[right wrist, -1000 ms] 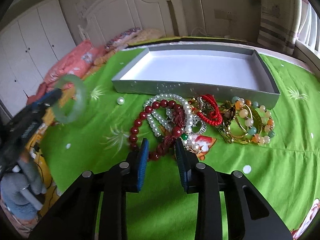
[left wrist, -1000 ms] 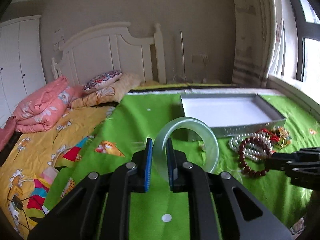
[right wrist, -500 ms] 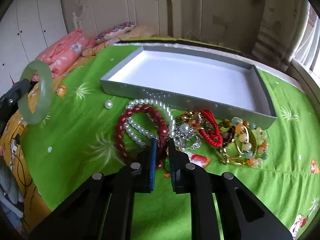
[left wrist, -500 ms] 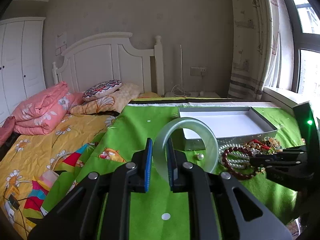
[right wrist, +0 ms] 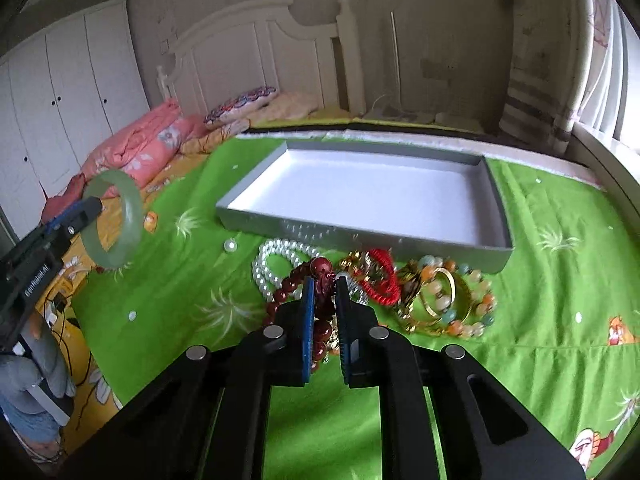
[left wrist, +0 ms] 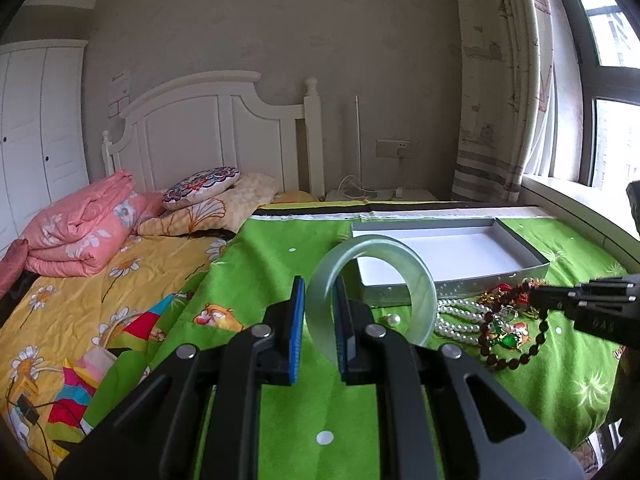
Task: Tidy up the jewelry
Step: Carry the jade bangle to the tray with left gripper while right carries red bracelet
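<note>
Left gripper (left wrist: 316,312): jaws pinching the jade bangle (left wrist: 372,280) by its rim, so the pale green ring stands upright on edge, held in the air over the green bedspread (left wrist: 280,280). In the right wrist view the same gripper (right wrist: 90,210) and bangle (right wrist: 120,220) show well to the left of the tray, above the edge of the bedspread.

Right gripper (right wrist: 324,300): jaws pressed onto the dark red bead bracelet (right wrist: 320,292); a large carved bead sits just above the jaw tips and more beads trail down between them. From the left wrist view the gripper (left wrist: 536,298) holds the strand (left wrist: 516,356) hanging in a loop above the bedspread, in front of the tray.

Tray (right wrist: 500,216): shallow grey box with a white floor, lying flat on the green bedspread (right wrist: 560,280); nothing shows inside it.

Pearl strand (right wrist: 276,256): coiled on the bedspread just in front of the tray's near wall, towards its left end.

Loose pearl (right wrist: 229,245): lying alone, just left of the pearl strand.

Red cord bracelet (right wrist: 384,276): in the heap just in front of the tray's near wall, right of the pearls.

Gold bangle with pastel beads (right wrist: 444,296): at the right end of that heap, near the tray's front right corner.

Bed: yellow flowered sheet (left wrist: 100,300), folded pink quilt (left wrist: 80,232) and pillows lie left of the tray; white headboard (left wrist: 208,128) behind them.
</note>
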`<state>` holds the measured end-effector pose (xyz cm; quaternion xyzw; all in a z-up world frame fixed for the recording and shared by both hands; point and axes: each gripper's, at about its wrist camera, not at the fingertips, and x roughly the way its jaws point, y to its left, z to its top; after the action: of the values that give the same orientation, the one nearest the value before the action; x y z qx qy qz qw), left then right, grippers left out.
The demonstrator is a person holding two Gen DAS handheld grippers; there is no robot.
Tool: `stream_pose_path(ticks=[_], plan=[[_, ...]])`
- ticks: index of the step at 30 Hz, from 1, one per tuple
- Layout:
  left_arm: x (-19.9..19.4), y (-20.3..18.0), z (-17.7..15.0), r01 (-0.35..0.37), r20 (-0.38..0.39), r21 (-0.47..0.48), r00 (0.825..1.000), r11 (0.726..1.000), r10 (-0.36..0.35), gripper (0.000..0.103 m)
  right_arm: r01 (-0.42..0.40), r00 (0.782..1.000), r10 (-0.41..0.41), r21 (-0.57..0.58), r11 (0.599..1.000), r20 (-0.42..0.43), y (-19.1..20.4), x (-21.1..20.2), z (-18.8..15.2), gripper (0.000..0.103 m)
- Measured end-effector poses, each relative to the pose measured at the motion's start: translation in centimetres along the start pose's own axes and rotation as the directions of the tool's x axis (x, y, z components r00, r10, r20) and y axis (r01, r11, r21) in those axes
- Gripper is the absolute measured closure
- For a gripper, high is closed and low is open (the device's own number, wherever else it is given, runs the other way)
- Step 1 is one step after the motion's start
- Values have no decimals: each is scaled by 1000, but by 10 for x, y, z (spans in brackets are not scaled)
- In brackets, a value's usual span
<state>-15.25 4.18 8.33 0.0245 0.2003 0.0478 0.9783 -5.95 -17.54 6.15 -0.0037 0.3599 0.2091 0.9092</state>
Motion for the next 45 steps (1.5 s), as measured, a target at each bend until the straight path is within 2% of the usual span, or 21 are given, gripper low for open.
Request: stream_pose_path(ticks=[8, 19, 27, 34, 39, 41, 42, 43, 44, 45], plan=[[27, -31, 13, 46, -30, 60, 999, 997, -44, 90, -3, 999, 4, -6, 1000, 45, -10, -6, 24, 90], [87, -68, 44, 99, -93, 91, 992, 991, -90, 90, 4, 993, -4, -2, 1000, 119, -34, 1, 86, 90], [147, -91, 68, 134, -165, 91, 979, 987, -117, 90, -15, 998, 15, 11, 1000, 64, -45, 49, 114, 90], [210, -98, 77, 143, -272, 52, 954, 988, -123, 90, 19, 999, -20, 15, 1000, 28, -56, 84, 125, 90], [238, -94, 76, 131, -326, 44, 939, 990, -110, 87, 56, 998, -54, 67, 996, -32, -87, 111, 126, 88], [241, -88, 77, 111, -323, 18, 941, 994, -99, 86, 75, 997, -72, 89, 993, -35, -99, 112, 124, 80], [240, -85, 78, 106, -313, 10, 945, 994, -98, 82, 81, 996, -79, 106, 991, -30, -105, 109, 122, 64], [238, -81, 81, 104, -305, -3, 947, 995, -100, 75, 83, 996, -81, 120, 989, -21, -109, 106, 121, 41], [235, -78, 84, 100, -293, -13, 951, 995, -99, 58, 82, 997, -83, 132, 988, -3, -113, 101, 119, 37], [229, -73, 86, 79, -263, -17, 961, 997, -80, 45, 79, 996, -83, 138, 987, 20, -116, 95, 116, 36]])
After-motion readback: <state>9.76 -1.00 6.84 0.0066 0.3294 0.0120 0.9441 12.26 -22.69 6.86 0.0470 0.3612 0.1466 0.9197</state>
